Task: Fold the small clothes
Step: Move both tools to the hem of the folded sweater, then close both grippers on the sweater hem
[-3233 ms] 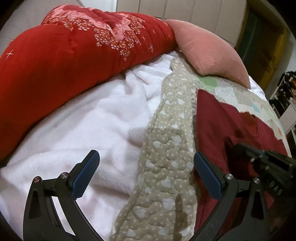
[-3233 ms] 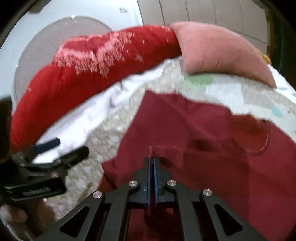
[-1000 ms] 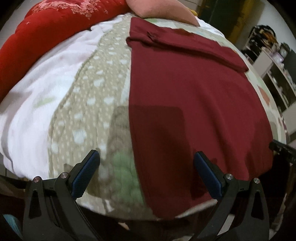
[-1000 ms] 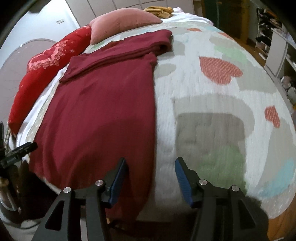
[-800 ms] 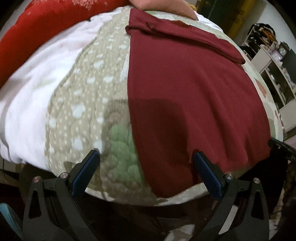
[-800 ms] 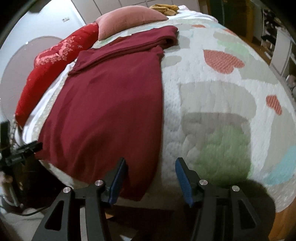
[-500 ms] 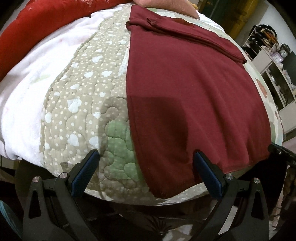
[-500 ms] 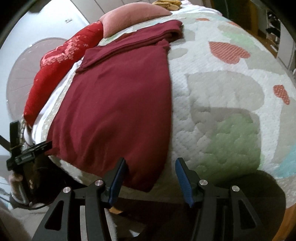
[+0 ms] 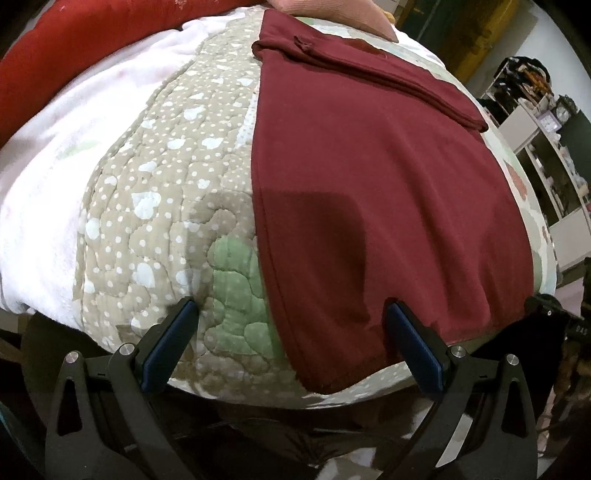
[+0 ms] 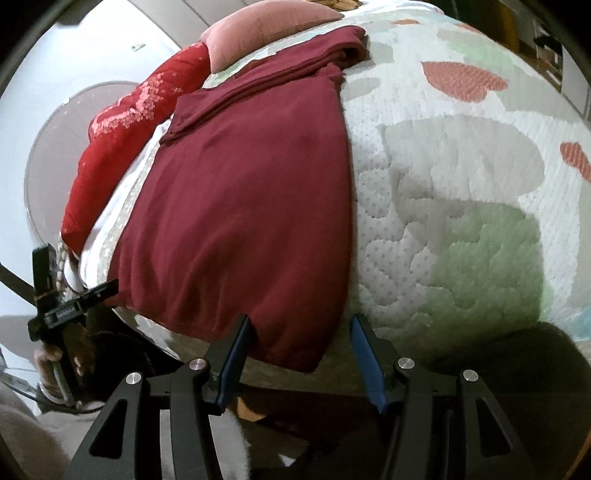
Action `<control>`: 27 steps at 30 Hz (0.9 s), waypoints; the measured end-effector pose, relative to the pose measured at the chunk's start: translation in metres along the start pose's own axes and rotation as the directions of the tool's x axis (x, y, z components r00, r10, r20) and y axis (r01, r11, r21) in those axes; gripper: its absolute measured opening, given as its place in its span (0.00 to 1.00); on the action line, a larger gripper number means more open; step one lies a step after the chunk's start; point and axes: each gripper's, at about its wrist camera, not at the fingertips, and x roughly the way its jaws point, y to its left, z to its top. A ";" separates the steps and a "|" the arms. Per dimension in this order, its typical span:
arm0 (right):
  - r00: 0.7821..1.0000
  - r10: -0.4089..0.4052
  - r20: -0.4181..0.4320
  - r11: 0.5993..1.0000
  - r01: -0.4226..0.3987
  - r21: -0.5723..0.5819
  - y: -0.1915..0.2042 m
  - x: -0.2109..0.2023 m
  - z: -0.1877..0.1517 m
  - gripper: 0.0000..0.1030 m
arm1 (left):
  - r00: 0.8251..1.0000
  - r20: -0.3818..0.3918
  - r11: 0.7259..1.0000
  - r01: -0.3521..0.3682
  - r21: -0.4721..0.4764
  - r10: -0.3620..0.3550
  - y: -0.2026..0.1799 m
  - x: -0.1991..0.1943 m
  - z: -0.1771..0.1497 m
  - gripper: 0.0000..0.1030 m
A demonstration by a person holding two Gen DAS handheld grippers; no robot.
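Hovering off the foot of the bed (image 10: 461,155), I have both tools spread and empty. My left hand-held gripper (image 9: 291,343) stands wide open, its blue pads straddling the near left corner of the maroon garment (image 9: 369,177); my right hand-held gripper (image 10: 299,354) is open too, a little narrower, framing the near right corner of the same cloth. Neither is touching fabric yet.

That pairing makes sense to me: the garment lies flat along the bed with its far end already doubled over into a thick band near the pink pillow (image 10: 266,26), so the hem hanging just over the mattress edge is the free end. Taking both hem corners at once would let me carry them up toward the folded band and keep the edge square. I judge the fold roughly midway, with the lengthwise fold not yet made.

Underneath is a quilted bedspread (image 9: 155,192), beige with pale dots and hearts on the left, white with coloured hearts on the right. A white fleece blanket (image 9: 55,147) and a red floral quilt (image 10: 122,118) are bunched along the left side. Shelving (image 9: 543,147) crowded with small items stands beyond the bed to the right, and a round pale panel (image 10: 48,147) sits against the wall on the left.
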 end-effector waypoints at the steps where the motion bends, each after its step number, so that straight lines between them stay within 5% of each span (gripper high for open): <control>1: 1.000 0.012 0.000 1.000 -0.012 0.006 -0.001 0.000 0.000 0.52 | 1.000 -0.001 1.000 0.004 0.000 -0.004 0.000 0.000 0.000 0.99; 8: 0.996 0.086 -0.008 0.996 -0.086 0.032 -0.004 0.006 -0.001 0.50 | 1.000 0.003 1.000 -0.014 0.006 0.014 -0.001 0.001 0.000 0.97; 16: 0.997 0.076 0.015 0.997 -0.075 -0.011 0.002 0.004 -0.001 0.24 | 0.999 0.008 0.999 -0.034 -0.029 0.034 0.009 -0.010 -0.001 0.64; 24: 0.995 0.094 0.016 0.995 -0.093 -0.038 0.008 0.005 0.004 0.23 | 0.999 0.007 0.999 -0.046 -0.007 0.046 0.003 -0.017 -0.004 0.60; 27: 0.993 0.116 0.018 0.993 -0.116 -0.030 0.007 0.007 0.005 0.23 | 1.000 0.003 1.000 -0.002 -0.005 0.002 0.001 -0.020 -0.002 0.45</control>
